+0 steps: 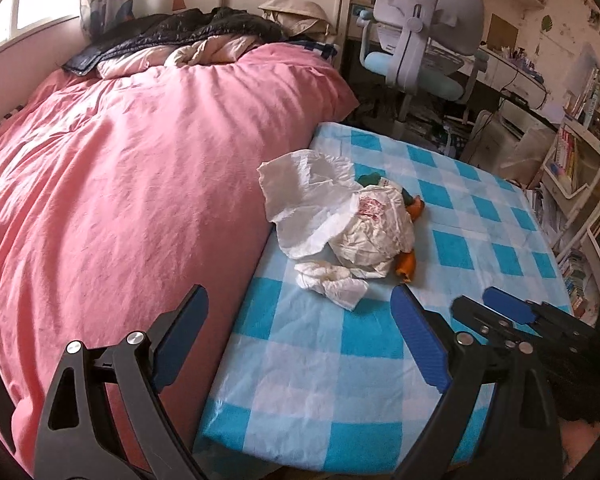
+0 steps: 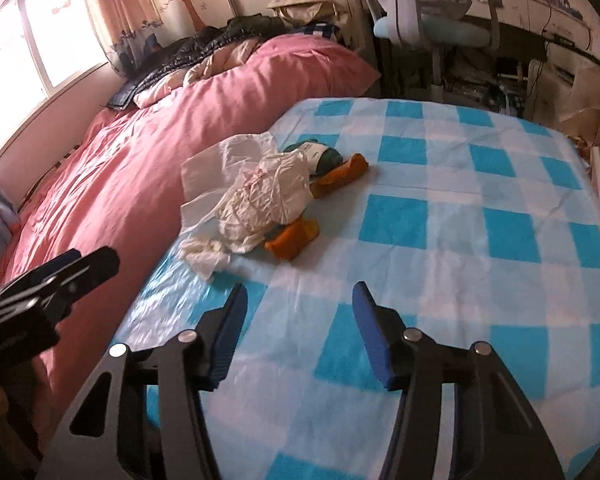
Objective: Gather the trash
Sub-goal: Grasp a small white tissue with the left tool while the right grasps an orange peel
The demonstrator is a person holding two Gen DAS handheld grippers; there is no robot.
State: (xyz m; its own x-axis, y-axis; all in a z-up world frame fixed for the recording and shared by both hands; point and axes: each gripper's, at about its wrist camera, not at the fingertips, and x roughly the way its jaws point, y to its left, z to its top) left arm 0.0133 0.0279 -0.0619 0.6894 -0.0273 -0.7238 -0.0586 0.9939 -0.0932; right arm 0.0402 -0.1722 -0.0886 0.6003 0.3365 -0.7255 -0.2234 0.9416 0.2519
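A pile of trash lies on the blue-checked table (image 1: pixel 480 224) next to the bed: a white plastic bag (image 1: pixel 312 200), a crumpled cream bag with red print (image 1: pixel 376 228), a crumpled tissue (image 1: pixel 332 280), orange peel pieces (image 1: pixel 406 266) and a green item (image 1: pixel 370 179). The same pile shows in the right wrist view: cream bag (image 2: pixel 268 200), tissue (image 2: pixel 204 254), orange peel (image 2: pixel 292 238), green item (image 2: pixel 324 156). My left gripper (image 1: pixel 300 300) is open and empty, just short of the tissue. My right gripper (image 2: pixel 298 296) is open and empty, a little nearer than the pile.
A bed with a pink duvet (image 1: pixel 120 184) touches the table's left side, with a dark jacket (image 1: pixel 172 32) at its head. A desk chair (image 1: pixel 420 40) and cluttered desk stand beyond the table. Bookshelves (image 1: pixel 576 168) stand to the right.
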